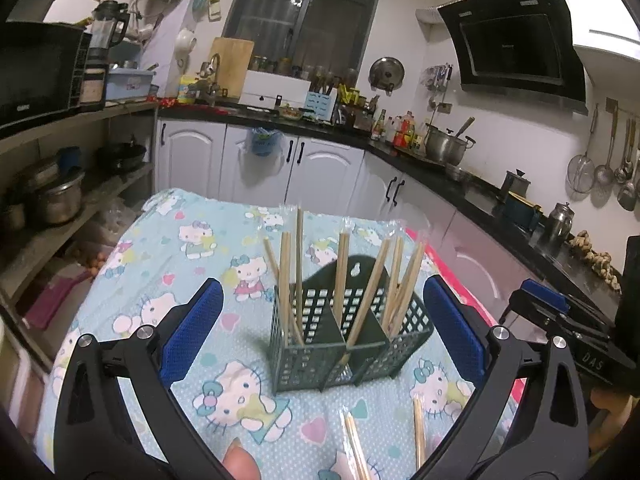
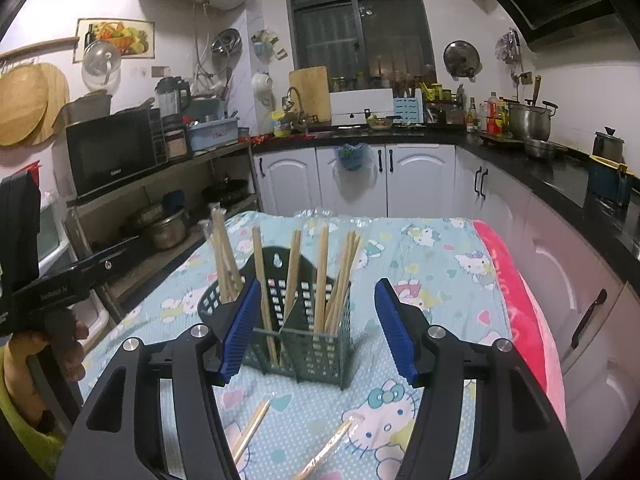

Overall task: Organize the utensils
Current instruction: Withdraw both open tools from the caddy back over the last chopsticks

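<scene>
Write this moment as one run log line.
left tongs: open, empty | right tongs: open, empty | chopsticks upright in basket | loose chopsticks on cloth

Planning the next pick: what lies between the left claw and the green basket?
Only bare patterned cloth between left claw and green basket, in the left wrist view.

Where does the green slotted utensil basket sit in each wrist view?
Left wrist: green basket stands at lower centre on the cartoon-print cloth, framed by the blue pads.
Right wrist: green basket stands at centre, nearer the left-side pad.
Shared landmark: the dark window above the counter.
</scene>
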Demonstrator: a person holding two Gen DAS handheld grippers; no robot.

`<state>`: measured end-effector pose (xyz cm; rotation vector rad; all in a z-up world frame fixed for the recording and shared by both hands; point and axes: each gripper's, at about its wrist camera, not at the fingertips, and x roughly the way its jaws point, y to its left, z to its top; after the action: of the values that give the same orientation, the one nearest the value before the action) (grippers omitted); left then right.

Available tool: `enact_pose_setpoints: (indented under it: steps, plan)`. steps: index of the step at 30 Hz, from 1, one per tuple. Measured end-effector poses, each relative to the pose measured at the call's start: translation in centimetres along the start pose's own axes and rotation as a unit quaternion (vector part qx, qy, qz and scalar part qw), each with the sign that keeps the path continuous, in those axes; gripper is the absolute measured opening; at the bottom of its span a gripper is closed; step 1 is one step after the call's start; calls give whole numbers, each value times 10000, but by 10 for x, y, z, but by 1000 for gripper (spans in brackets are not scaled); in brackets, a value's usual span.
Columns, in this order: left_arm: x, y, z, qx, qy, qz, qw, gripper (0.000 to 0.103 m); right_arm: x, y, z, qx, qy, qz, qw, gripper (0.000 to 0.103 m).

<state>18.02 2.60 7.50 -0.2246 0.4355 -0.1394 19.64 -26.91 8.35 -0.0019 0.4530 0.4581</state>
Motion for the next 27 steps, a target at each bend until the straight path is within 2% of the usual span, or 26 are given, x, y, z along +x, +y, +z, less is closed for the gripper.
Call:
enact_pose_setpoints:
  steps: [10, 27]
  plan:
    - [-2, 1, -30, -24, 308, 9, 9995, 92, 1, 3, -25, -51, 338, -5, 9994, 57]
    - [26, -20, -89, 315, 1241, -3, 9918, 92, 18, -11, -74, -18, 1099, -189, 9938, 57]
